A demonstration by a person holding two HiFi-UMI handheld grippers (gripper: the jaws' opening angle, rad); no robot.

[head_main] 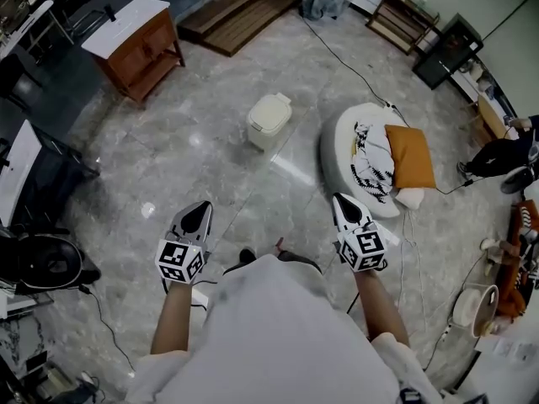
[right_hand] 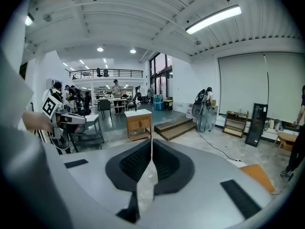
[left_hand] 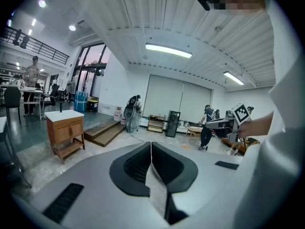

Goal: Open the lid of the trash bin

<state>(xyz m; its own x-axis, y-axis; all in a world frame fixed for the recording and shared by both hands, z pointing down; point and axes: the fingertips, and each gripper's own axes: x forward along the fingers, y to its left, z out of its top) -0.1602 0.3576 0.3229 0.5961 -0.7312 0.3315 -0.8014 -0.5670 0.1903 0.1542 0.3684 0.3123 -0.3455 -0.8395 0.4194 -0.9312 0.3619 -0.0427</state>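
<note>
A small cream trash bin (head_main: pixel 269 121) stands on the grey marble floor ahead of me, its lid down. My left gripper (head_main: pixel 200 209) is held low at the left and points toward the bin, well short of it, jaws shut and empty. My right gripper (head_main: pixel 341 200) is level with it at the right, also shut on nothing. In the left gripper view the jaws (left_hand: pixel 151 145) meet in a thin line, and the right gripper view shows its jaws (right_hand: pixel 151 143) closed the same way. Neither gripper view shows the bin.
A white round cushion bed (head_main: pixel 341 146) with an orange pillow (head_main: pixel 410 156) lies right of the bin. A wooden cabinet with a white top (head_main: pixel 135 45) stands far left and a low wooden platform (head_main: pixel 240 11) behind. Cables (head_main: pixel 345 57) run over the floor. A person (head_main: pixel 504 154) bends at the right edge.
</note>
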